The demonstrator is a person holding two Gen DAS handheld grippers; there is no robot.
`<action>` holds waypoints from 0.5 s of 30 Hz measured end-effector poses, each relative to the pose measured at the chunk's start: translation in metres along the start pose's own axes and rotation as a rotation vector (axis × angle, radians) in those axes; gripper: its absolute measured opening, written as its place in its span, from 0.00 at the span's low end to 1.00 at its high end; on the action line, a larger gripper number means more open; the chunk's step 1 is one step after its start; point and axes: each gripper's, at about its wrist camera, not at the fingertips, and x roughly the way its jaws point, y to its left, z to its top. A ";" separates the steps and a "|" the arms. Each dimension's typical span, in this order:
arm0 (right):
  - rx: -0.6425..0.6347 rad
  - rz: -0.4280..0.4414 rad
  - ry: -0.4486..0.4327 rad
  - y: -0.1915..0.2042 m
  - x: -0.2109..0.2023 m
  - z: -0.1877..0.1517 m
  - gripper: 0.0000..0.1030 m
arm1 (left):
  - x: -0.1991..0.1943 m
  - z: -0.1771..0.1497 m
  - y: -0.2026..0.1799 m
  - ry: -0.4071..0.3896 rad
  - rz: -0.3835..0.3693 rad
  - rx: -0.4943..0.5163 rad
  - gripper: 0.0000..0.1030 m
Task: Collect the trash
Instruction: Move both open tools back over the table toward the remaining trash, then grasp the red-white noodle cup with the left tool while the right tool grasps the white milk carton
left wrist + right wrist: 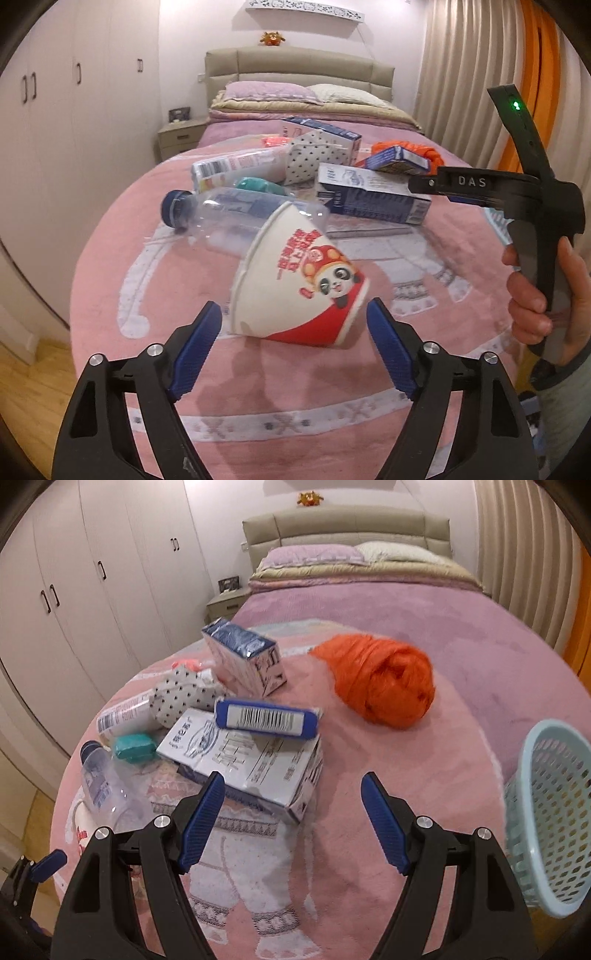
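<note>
Clear bottle point(236, 218): lying on the bed point(369, 387), touching the far side of the paper cup point(299, 284).
Left gripper point(294, 319): spread, nothing held; paper cup lies tipped just ahead.
Flat carton point(243, 760): right of the cup.
Right gripper point(292, 794): spread, empty, near the carton.
Mesh basket point(546, 812): far right.

Soft, even indoor light; slight motion blur, strong fisheye bending at edges.
</note>
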 end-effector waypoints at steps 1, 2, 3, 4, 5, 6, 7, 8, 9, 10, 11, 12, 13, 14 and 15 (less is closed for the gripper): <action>-0.004 0.004 0.002 0.001 0.001 -0.002 0.70 | -0.002 -0.001 0.002 -0.001 -0.002 -0.001 0.71; -0.010 0.005 0.002 0.003 0.002 -0.003 0.68 | -0.004 -0.002 0.005 0.000 -0.007 -0.003 0.70; -0.020 0.007 0.003 0.005 0.003 -0.005 0.62 | -0.006 -0.003 0.007 0.003 -0.010 -0.006 0.68; -0.030 0.017 0.009 0.008 0.003 -0.006 0.55 | -0.009 -0.005 0.010 0.001 -0.009 -0.010 0.65; -0.038 0.030 0.018 0.011 0.004 -0.009 0.53 | -0.011 -0.006 0.013 0.001 -0.004 -0.013 0.64; -0.042 0.038 0.022 0.013 0.004 -0.010 0.49 | -0.013 -0.009 0.017 0.004 -0.001 -0.020 0.63; -0.051 0.048 0.024 0.016 0.003 -0.012 0.45 | -0.015 -0.010 0.020 0.005 -0.002 -0.025 0.61; -0.061 0.051 0.021 0.020 0.002 -0.014 0.44 | -0.017 -0.011 0.024 0.007 -0.003 -0.032 0.60; -0.074 0.057 0.017 0.025 0.000 -0.017 0.44 | -0.020 -0.013 0.028 0.008 0.002 -0.041 0.58; -0.087 0.072 0.016 0.030 -0.003 -0.019 0.44 | -0.022 -0.015 0.034 0.008 0.012 -0.054 0.58; -0.096 0.089 0.017 0.034 -0.005 -0.021 0.44 | -0.024 -0.017 0.040 0.010 0.023 -0.069 0.58; -0.109 0.113 0.020 0.039 -0.007 -0.023 0.44 | -0.025 -0.019 0.046 0.013 0.032 -0.083 0.56; -0.123 0.138 0.022 0.045 -0.010 -0.026 0.44 | -0.027 -0.021 0.053 0.015 0.039 -0.101 0.55; -0.136 0.172 0.022 0.050 -0.015 -0.027 0.44 | -0.028 -0.022 0.058 0.016 0.042 -0.118 0.54; -0.145 0.193 0.021 0.053 -0.017 -0.029 0.44 | -0.030 -0.022 0.064 0.016 0.035 -0.132 0.54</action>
